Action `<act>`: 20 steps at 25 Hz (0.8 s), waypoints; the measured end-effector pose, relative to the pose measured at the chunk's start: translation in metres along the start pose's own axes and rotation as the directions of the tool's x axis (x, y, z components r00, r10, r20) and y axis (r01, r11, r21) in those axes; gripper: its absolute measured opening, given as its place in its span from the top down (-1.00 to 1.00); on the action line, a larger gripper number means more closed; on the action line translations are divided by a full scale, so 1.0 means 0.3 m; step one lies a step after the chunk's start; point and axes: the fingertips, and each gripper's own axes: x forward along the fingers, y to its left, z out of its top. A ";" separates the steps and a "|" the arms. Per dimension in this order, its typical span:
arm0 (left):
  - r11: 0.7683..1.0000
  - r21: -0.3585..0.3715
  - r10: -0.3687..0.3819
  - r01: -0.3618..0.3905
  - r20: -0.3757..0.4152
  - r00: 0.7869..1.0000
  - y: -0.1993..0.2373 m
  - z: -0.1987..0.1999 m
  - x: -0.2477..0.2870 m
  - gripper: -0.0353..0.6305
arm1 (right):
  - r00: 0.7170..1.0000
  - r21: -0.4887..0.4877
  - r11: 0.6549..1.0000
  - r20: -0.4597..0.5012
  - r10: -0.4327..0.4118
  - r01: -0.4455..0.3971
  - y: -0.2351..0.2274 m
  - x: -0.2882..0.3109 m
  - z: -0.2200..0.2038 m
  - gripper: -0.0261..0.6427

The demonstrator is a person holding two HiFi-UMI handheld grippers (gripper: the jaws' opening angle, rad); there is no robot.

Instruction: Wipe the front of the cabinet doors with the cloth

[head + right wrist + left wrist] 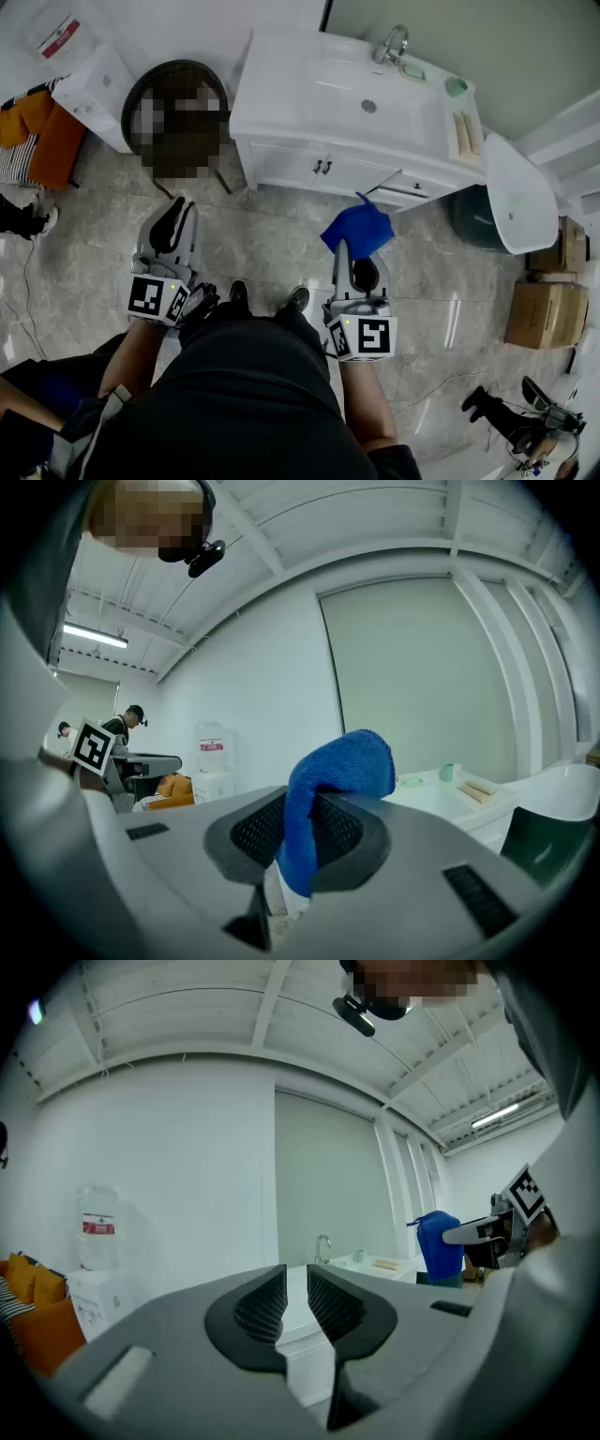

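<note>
While person stands facing white sink cabinet (281, 112), right tongs (349, 253) clenched on blue cloth (358, 230), raised near cabinet doors (317, 169). Left tongs (175, 216) narrowly parted, empty, well left of cloth.

The floor (272, 246) between the person's shoes and the cabinet doors (319, 169) lies bare, a straight way in across most of the front. At the cabinet's left corner a dark round chair (178, 67) stands close and narrows that side. At the right end a panel (405, 185) juts out from the front. A white tub (520, 192) and a dark green bin (472, 222) crowd just beside it — cardboard boxes (544, 314) stand further right.
</note>
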 end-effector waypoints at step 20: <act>0.996 0.061 0.069 -0.065 -0.069 0.995 -0.098 -0.056 0.034 0.69 | 0.997 0.003 0.997 0.021 0.078 -0.078 -0.118 0.050 -0.100 0.75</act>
